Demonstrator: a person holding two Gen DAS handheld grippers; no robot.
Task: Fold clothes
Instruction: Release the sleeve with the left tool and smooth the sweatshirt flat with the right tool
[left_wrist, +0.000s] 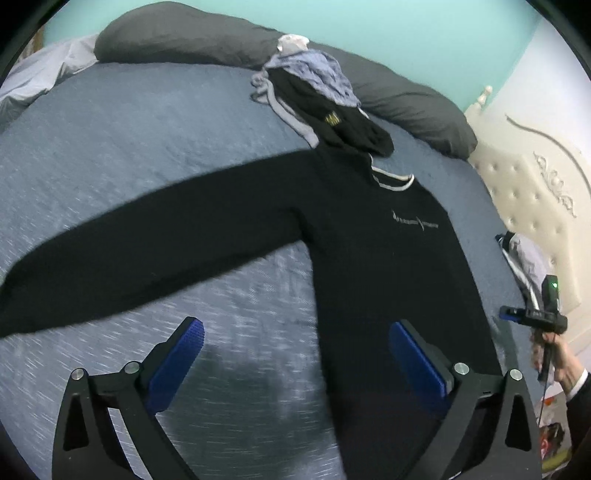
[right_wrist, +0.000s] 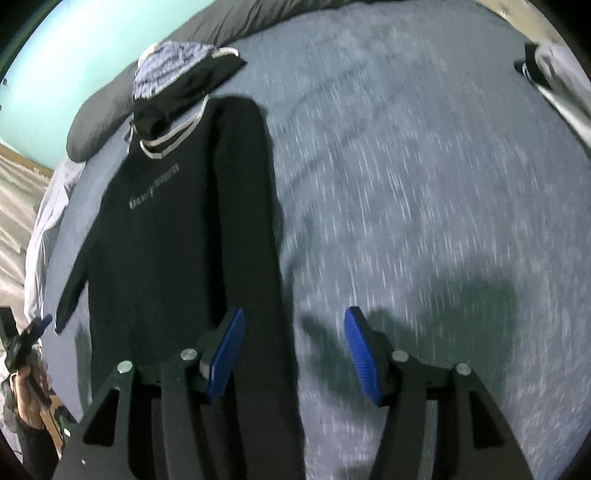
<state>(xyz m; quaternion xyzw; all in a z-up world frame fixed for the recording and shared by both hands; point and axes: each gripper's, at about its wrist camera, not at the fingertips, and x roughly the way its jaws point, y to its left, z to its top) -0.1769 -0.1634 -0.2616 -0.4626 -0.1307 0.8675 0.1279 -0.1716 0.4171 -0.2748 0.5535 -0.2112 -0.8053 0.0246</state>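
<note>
- On the blue bedspread (left_wrist: 110, 147) our black sweatshirt (left_wrist: 369, 258) lies face up, one sleeve (right_wrist: 251, 206) folded along the body, the other sleeve (left_wrist: 147, 236) spread out.
- We should grab that sleeve near the cuff and lay it across flat.
- Chest lettering (left_wrist: 415, 223) is too blurred to read.
- Left gripper (left_wrist: 295, 354) and right gripper (right_wrist: 293, 354) both gape, empty.
- Beyond sits a clothes pile (left_wrist: 314, 96).

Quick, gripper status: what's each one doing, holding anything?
Left gripper: open wide, empty, above the black sweatshirt.
Right gripper: open, empty, over the bedspread.
</note>
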